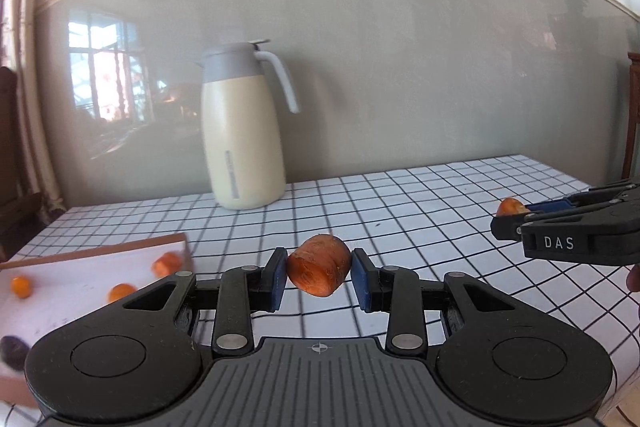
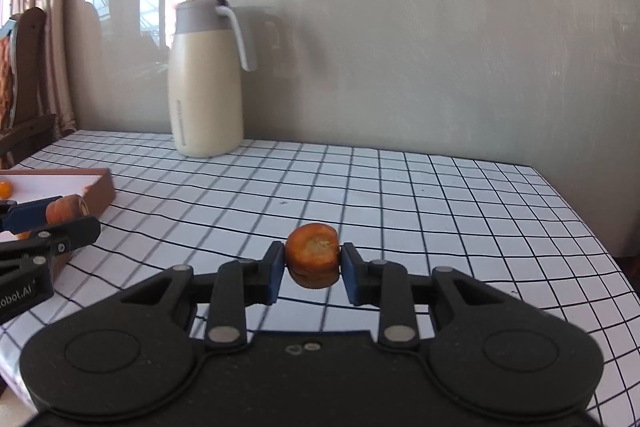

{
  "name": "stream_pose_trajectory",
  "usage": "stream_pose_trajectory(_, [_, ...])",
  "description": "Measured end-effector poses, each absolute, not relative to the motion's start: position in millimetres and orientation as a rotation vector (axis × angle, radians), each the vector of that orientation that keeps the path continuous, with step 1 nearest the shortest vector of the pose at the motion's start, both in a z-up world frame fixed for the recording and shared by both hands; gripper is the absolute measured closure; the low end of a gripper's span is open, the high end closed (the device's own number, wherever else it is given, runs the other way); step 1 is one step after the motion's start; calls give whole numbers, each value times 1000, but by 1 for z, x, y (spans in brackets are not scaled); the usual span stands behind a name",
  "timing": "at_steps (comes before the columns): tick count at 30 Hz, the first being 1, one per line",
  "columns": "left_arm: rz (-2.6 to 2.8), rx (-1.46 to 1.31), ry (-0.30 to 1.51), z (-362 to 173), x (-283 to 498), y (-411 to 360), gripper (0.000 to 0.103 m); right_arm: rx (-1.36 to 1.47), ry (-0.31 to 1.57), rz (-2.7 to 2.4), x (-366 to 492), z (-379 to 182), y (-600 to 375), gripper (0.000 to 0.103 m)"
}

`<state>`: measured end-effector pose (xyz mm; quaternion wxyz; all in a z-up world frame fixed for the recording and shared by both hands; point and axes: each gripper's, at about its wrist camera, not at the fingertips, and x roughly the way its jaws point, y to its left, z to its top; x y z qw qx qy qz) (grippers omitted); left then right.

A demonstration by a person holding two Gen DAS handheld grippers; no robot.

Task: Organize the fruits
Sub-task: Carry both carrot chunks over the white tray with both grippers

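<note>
Carrot chunk (image 1: 318, 265) clamped in left gripper (image 1: 319, 277); second chunk (image 2: 312, 260) clamped in right gripper (image 2: 312, 273).

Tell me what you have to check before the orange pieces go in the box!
1. Left gripper holds its carrot chunk between both fingers: ok.
2. Right gripper holds its carrot piece between both fingers: ok.
3. Box in sight, to the left: ok.
4. Bare room on the box floor among the orange pieces already there: ok.
5. Jug stands far back by the wall, off the path: ok.
6. How firm each hold is: cannot tell.
</note>
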<state>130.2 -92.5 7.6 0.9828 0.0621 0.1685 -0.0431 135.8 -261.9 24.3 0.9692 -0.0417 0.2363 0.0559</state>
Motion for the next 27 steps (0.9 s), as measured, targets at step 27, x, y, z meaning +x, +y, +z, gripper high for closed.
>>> stream_pose_trajectory(27, [253,48,291,20,65,25,68,-135,386,447,115,33,-117,81])
